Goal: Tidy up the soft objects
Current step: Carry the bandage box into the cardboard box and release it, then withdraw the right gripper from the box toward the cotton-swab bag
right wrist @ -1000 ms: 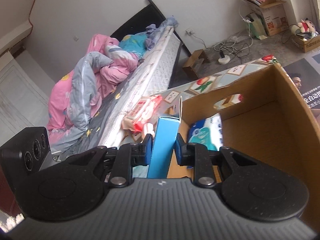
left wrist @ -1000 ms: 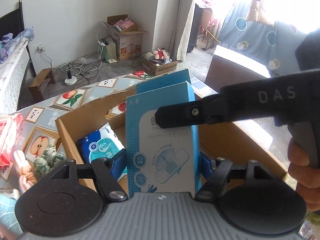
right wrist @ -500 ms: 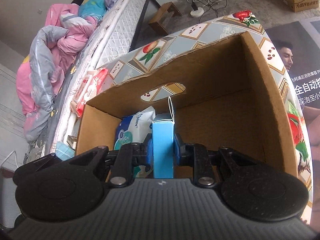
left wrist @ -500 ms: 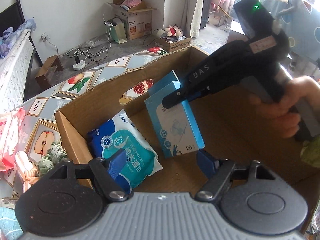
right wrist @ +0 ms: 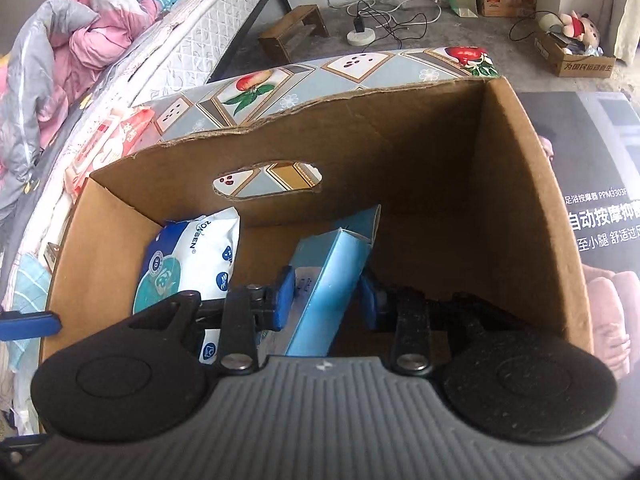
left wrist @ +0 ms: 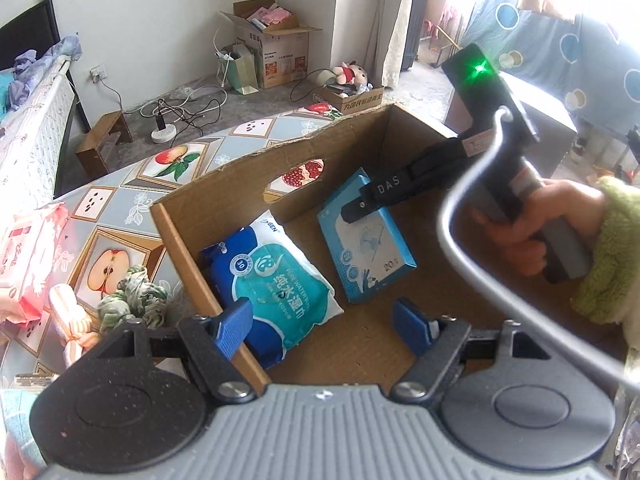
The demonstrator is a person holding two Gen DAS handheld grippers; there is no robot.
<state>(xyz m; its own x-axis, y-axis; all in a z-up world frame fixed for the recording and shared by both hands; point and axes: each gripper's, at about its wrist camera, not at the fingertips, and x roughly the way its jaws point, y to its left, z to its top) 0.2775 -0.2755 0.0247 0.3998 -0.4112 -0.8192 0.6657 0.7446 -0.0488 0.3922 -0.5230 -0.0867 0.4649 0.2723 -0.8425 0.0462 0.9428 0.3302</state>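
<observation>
My right gripper (right wrist: 326, 294) is down inside the cardboard box (right wrist: 500, 200), its jaws opening around the blue carton (right wrist: 328, 280), which leans tilted on the box floor. The pads look just off its sides. A wet-wipes pack (left wrist: 272, 280) lies in the box corner beside the carton. My left gripper (left wrist: 324, 328) hovers over the box's near edge, jaws released and empty.
</observation>
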